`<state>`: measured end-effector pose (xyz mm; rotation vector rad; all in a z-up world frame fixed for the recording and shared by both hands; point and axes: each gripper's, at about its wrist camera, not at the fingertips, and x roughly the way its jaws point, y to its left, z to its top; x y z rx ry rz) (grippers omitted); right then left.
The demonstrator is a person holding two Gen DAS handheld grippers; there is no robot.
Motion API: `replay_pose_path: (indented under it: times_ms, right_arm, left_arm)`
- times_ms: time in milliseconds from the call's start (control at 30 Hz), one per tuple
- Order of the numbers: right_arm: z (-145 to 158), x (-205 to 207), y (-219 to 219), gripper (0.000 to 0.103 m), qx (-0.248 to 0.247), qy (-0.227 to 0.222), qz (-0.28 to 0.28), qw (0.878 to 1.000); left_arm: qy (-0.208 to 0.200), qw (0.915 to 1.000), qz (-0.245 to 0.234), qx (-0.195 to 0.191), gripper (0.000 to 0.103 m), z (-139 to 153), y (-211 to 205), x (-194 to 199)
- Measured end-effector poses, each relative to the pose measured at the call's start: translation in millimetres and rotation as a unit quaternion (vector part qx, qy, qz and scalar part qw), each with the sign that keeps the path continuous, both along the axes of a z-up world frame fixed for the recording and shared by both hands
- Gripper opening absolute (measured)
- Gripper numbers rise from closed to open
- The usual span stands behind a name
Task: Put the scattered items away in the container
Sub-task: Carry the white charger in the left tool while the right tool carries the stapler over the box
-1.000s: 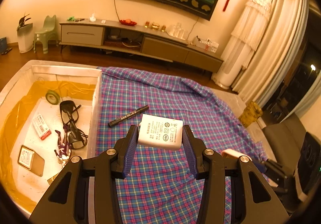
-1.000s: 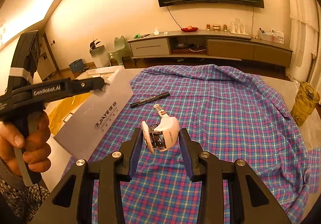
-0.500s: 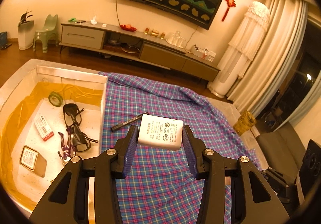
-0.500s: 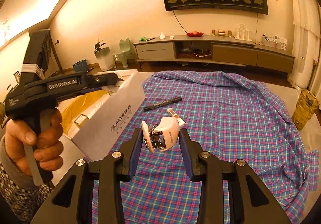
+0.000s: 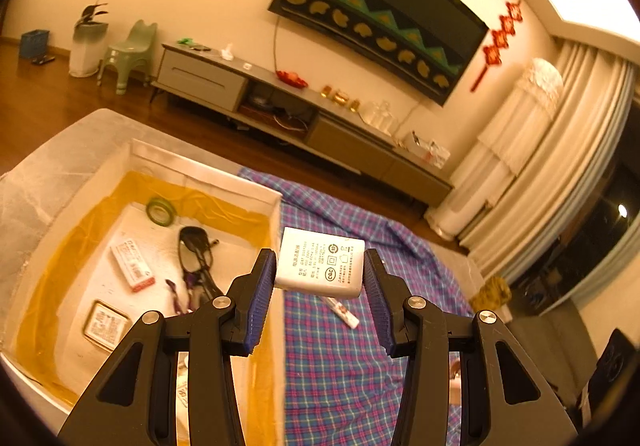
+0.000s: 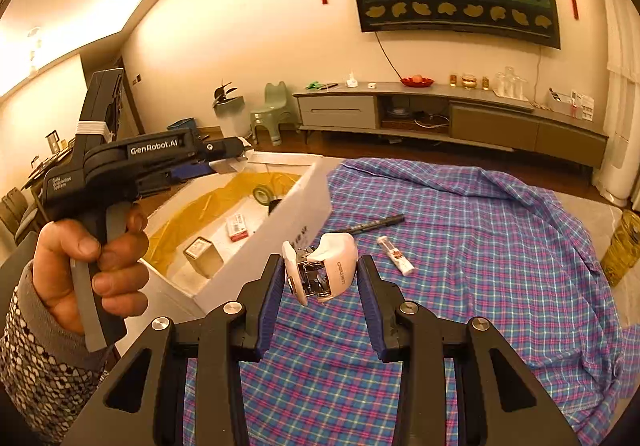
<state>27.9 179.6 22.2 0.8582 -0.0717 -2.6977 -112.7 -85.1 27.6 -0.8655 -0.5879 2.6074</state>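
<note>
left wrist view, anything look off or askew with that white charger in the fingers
Slightly. The white charger sits tilted between the left gripper pads, right end lower, label facing the camera. It is held above the container's right wall, not yet over its floor. No damage shows.
</note>
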Motion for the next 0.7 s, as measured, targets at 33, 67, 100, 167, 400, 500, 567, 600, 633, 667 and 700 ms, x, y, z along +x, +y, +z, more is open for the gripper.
replay_pose_path:
  times_ms: [33, 67, 100, 167, 400, 500, 567, 600, 633, 667, 700]
  right_arm:
    - [1.8, -0.5, -3.8, 0.039, 0.001, 0.001, 0.004, 1.0]
    - [2.8, -0.7, -6.2, 0.039, 0.001, 0.003, 0.006, 1.0]
    - [4.3, -0.8, -9.2, 0.039, 0.001, 0.004, 0.008, 1.0]
    - [7.0, -2.2, -15.1, 0.039, 0.003, 0.006, 0.015, 1.0]
    - [15.6, -6.0, -35.8, 0.039, 0.009, 0.014, 0.035, 0.999]
    - [17.9, -8.3, -44.9, 0.039, 0.01, 0.015, 0.045, 0.999]
    - [19.5, -10.5, -50.9, 0.039, 0.012, 0.016, 0.052, 0.998]
    - [20.5, -11.8, -53.5, 0.039, 0.013, 0.017, 0.055, 0.998]
    - [21.9, -13.3, -56.2, 0.039, 0.014, 0.018, 0.058, 0.998]
    - [23.3, -15.0, -59.0, 0.039, 0.016, 0.02, 0.061, 0.998]
    - [24.5, -16.7, -61.6, 0.039, 0.017, 0.021, 0.064, 0.998]
  left_arm:
    - [0.0, 1.0, 0.003, 0.003, 0.046, 0.3, -3.7, -0.2]
    - [0.0, 1.0, 0.007, 0.006, 0.046, 0.5, -7.7, -0.6]
    - [0.0, 0.9999, 0.009, 0.008, 0.046, 0.6, -11.2, -1.0]
    - [0.0, 0.9998, 0.016, 0.014, 0.046, 1.5, -18.5, -1.7]
    - [0.0, 0.9988, 0.037, 0.031, 0.046, 3.1, -42.5, -4.3]
    - [0.0, 0.9983, 0.045, 0.038, 0.046, 2.8, -52.0, -5.5]
    - [0.001, 0.9978, 0.051, 0.042, 0.046, 2.1, -57.9, -6.0]
    - [0.0, 0.9976, 0.053, 0.044, 0.046, 1.9, -60.7, -6.3]
    - [0.0, 0.9974, 0.056, 0.045, 0.046, 1.9, -63.1, -6.4]
    - [0.0, 0.9972, 0.059, 0.046, 0.046, 1.7, -65.4, -6.6]
    - [-0.001, 0.997, 0.061, 0.047, 0.046, 1.2, -67.4, -7.1]
